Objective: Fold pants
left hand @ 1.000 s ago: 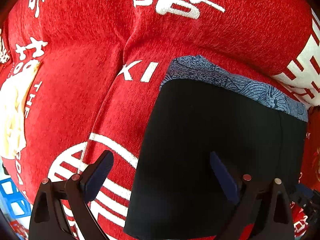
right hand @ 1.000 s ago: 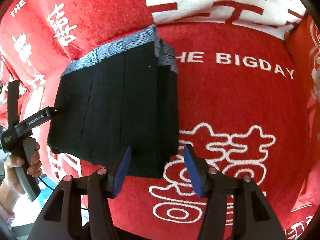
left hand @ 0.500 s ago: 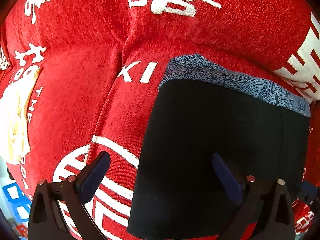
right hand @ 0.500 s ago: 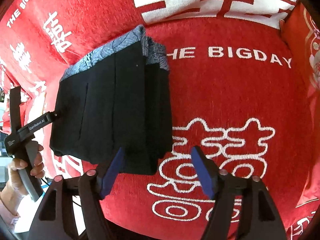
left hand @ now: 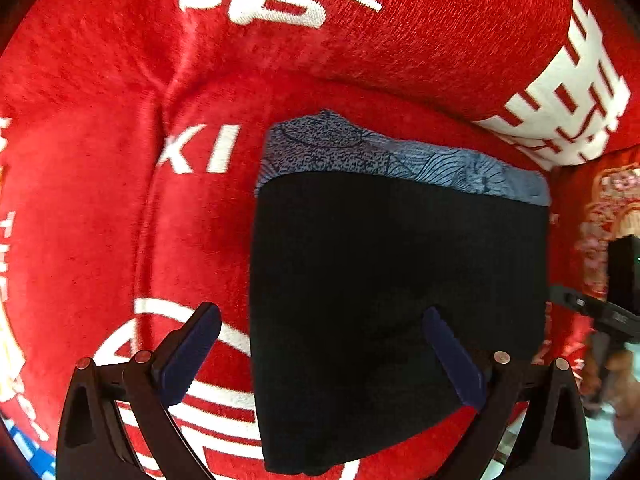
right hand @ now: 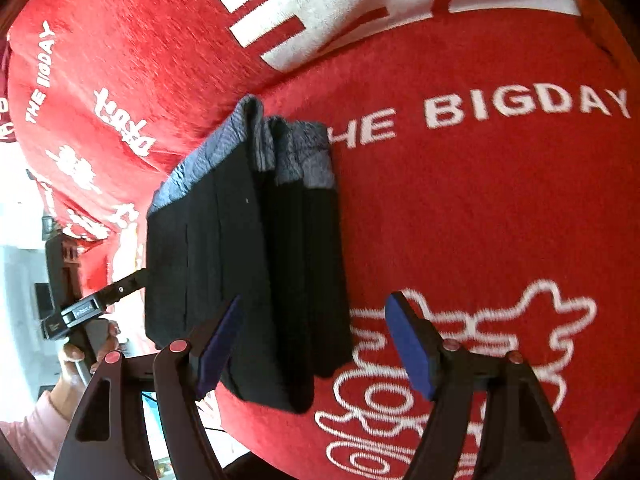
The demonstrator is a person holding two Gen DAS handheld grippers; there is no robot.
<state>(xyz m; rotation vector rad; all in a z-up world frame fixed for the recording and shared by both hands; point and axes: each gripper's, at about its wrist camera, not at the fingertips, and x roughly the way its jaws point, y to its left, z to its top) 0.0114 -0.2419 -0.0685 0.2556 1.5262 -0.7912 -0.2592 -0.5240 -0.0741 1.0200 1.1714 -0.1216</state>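
Observation:
The black pants (left hand: 400,280) lie folded into a thick rectangle on the red seat cover (left hand: 120,220), with the blue patterned waistband (left hand: 380,156) at the far end. My left gripper (left hand: 320,356) is open wide above the near end, and the pants' left edge runs between its fingers. From the right wrist view the pants (right hand: 240,260) show stacked layers. My right gripper (right hand: 316,344) is open over their near right corner, and its pads are not pressing on the cloth. A hand (right hand: 76,360) holds the left gripper's handle (right hand: 76,312) at the pants' left side.
The red backrest cushion (left hand: 400,40) with white characters rises just behind the waistband. Red seat (right hand: 500,220) with white lettering stretches to the right of the pants. The seat's front edge drops off near the grippers. A pink sleeve (right hand: 36,432) is at the lower left.
My right gripper's jaws have widened, and it has dropped closer to the pants' near right corner. The left wrist view has rolled, and the right gripper now shows at its right edge.

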